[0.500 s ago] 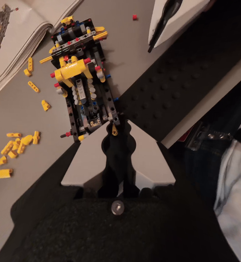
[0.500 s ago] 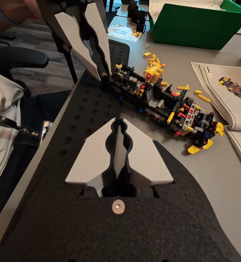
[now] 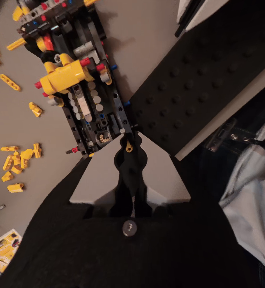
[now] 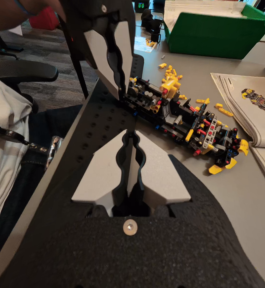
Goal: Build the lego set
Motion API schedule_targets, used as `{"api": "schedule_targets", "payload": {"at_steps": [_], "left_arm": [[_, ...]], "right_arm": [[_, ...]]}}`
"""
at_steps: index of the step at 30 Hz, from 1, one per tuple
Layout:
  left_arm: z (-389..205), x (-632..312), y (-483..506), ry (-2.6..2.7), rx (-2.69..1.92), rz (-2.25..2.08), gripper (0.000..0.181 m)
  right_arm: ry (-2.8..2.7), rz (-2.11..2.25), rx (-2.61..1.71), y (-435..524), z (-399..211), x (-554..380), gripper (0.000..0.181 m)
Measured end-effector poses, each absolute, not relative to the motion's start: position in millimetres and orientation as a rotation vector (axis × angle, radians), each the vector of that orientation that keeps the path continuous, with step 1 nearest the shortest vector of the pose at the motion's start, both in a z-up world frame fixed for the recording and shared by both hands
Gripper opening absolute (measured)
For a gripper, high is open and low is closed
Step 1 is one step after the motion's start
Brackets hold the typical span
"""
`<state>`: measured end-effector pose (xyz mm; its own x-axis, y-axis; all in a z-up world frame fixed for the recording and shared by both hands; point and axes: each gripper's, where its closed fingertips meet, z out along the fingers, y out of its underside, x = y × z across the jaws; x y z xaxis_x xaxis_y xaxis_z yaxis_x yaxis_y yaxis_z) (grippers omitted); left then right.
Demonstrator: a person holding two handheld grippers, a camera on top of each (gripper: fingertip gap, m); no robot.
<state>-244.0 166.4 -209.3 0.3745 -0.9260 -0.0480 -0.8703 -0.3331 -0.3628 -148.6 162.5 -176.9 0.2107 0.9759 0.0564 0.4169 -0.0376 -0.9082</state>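
I took the model (image 4: 172, 115) as my landmark: a long black-and-yellow build that lay flat on the table (image 4: 222, 218), one end at the black studded mat (image 4: 97, 124) by the table edge, the other end reaching toward the open manual (image 4: 245, 109).

I judged the model light but fragile: a rigid frame of pinned beams, with axles, pins and yellow claws sticking out that would pop off under a sideways squeeze. The place to hold it looked to be the long black side beams, not the yellow block on top.

Beyond the model stood a green bin (image 4: 214, 35); it held what looked like white bags or paper, though I could not tell what was in them. A sticker sheet (image 3: 2, 249) lay on the near side of the model in the left view.

Loose yellow parts (image 3: 16, 162) were scattered beside the model, well clear of both tools.

My left gripper (image 3: 129, 145) sat at the mat end of the model, clenched on a small yellow part (image 3: 129, 146) just off the frame's corner. That part seemed hard, slick and easy to twist out of the pads.

My right gripper (image 4: 131, 134) hovered over the mat near the model, fingers pressed together and, as far as I could see, holding nothing.
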Motion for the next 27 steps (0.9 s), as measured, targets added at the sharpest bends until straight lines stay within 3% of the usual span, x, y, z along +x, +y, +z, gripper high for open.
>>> {"api": "schedule_targets", "payload": {"at_steps": [6,11,27], "left_arm": [[-166,-226,169,1.412,-2.398,-0.79,0.009],[-142,-215,161,1.224,-2.404,-1.201,0.009],[-150,-210,150,1.148,-2.352,-1.324,0.009]], "right_arm": [[-1.15,0.713,-1.444,152,-124,-176,0.004],[-1.175,0.477,-1.499,159,-135,-190,0.004],[-1.222,0.465,-1.575,150,-141,-207,0.004]]}}
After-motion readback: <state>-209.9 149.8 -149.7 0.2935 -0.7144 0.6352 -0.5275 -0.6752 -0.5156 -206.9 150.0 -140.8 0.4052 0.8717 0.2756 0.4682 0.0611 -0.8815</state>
